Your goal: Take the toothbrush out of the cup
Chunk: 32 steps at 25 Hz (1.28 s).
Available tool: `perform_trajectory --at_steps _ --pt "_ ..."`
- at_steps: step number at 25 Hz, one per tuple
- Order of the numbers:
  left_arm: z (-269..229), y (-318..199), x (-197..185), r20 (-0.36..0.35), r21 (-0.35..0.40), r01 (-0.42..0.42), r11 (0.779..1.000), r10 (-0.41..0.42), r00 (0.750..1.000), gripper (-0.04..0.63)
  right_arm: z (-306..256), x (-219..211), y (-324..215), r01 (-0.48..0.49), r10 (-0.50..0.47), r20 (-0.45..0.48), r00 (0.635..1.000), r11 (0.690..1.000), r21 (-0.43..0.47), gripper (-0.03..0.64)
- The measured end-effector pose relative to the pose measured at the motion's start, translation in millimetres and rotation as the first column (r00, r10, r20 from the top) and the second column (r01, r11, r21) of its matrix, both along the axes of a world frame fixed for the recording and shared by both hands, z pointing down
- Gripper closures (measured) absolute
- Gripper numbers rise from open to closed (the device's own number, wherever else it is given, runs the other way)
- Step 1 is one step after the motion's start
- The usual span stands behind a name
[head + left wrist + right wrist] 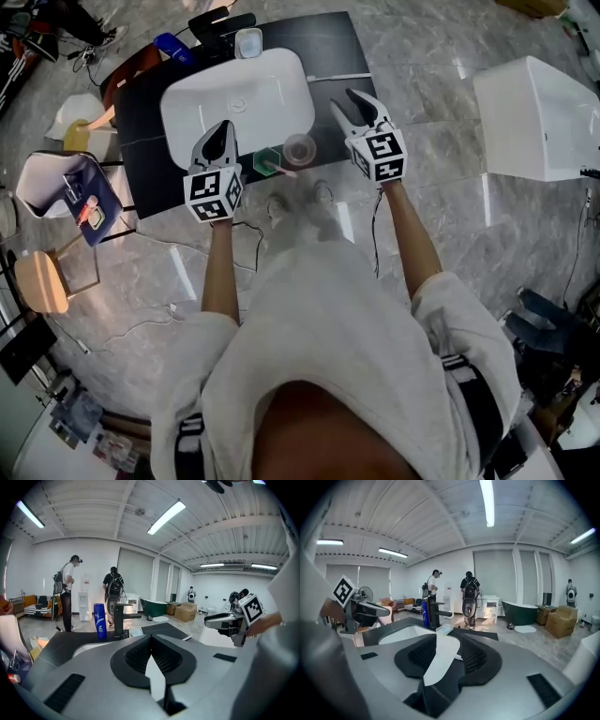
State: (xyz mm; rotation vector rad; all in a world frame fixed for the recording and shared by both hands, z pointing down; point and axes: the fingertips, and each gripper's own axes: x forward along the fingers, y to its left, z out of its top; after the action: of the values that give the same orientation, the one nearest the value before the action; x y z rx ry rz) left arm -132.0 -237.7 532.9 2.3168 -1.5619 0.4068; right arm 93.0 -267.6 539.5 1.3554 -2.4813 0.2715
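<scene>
right hand-held gripper (341, 97) spread wide, empty, right of the clear cup (300, 148) on the dark table (328, 42). left hand-held gripper (221, 127) pressed together, left of the cup.

white basin (187, 117), black faucet (119, 619), blue bottle (99, 620) beside it

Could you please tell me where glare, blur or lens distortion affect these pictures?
Head view: the polished floor throws back bright streaks of light, and the clear cup looks soft and smeared. Left gripper view: strong fisheye bending, dark corners, a glaring ceiling tube. Right gripper view: the same curved distortion and dark rim, with an overhead strip light blown out white.
</scene>
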Motion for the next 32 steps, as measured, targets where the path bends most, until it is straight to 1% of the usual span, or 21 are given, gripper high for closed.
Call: perform_trajectory --at_steps 5,13,17,21,25,32 --pt "2.4 10.3 -2.1 0.002 -0.007 0.005 1.0 -0.005 1.0 0.569 0.2 -11.5 34.0 0.025 -0.025 0.029 0.999 1.0 -0.004 0.445" --pt "18.5 31.6 -11.7 0.004 -0.031 0.025 0.999 -0.025 1.0 0.569 11.9 -36.1 92.9 0.105 -0.103 0.058 0.993 0.994 -0.03 0.449" --pt "23.9 41.7 -16.4 0.006 -0.041 0.038 0.998 -0.037 0.999 0.569 28.8 -51.3 127.5 0.175 -0.172 0.05 0.984 0.982 -0.072 0.453" --pt "27.6 52.3 -20.6 0.006 -0.052 0.053 0.997 -0.053 0.999 0.569 43.1 -73.8 156.2 0.25 -0.246 0.049 0.968 0.961 -0.114 0.455" --pt "30.4 57.4 -24.2 0.005 -0.052 0.063 0.997 -0.062 0.998 0.569 54.8 -95.9 169.6 0.306 -0.303 0.039 0.952 0.943 -0.131 0.463" --pt "32.3 67.0 -40.6 0.013 -0.059 0.099 0.993 -0.098 0.995 0.569 76.0 -125.6 165.3 0.355 -0.355 0.023 0.934 0.923 -0.15 0.489"
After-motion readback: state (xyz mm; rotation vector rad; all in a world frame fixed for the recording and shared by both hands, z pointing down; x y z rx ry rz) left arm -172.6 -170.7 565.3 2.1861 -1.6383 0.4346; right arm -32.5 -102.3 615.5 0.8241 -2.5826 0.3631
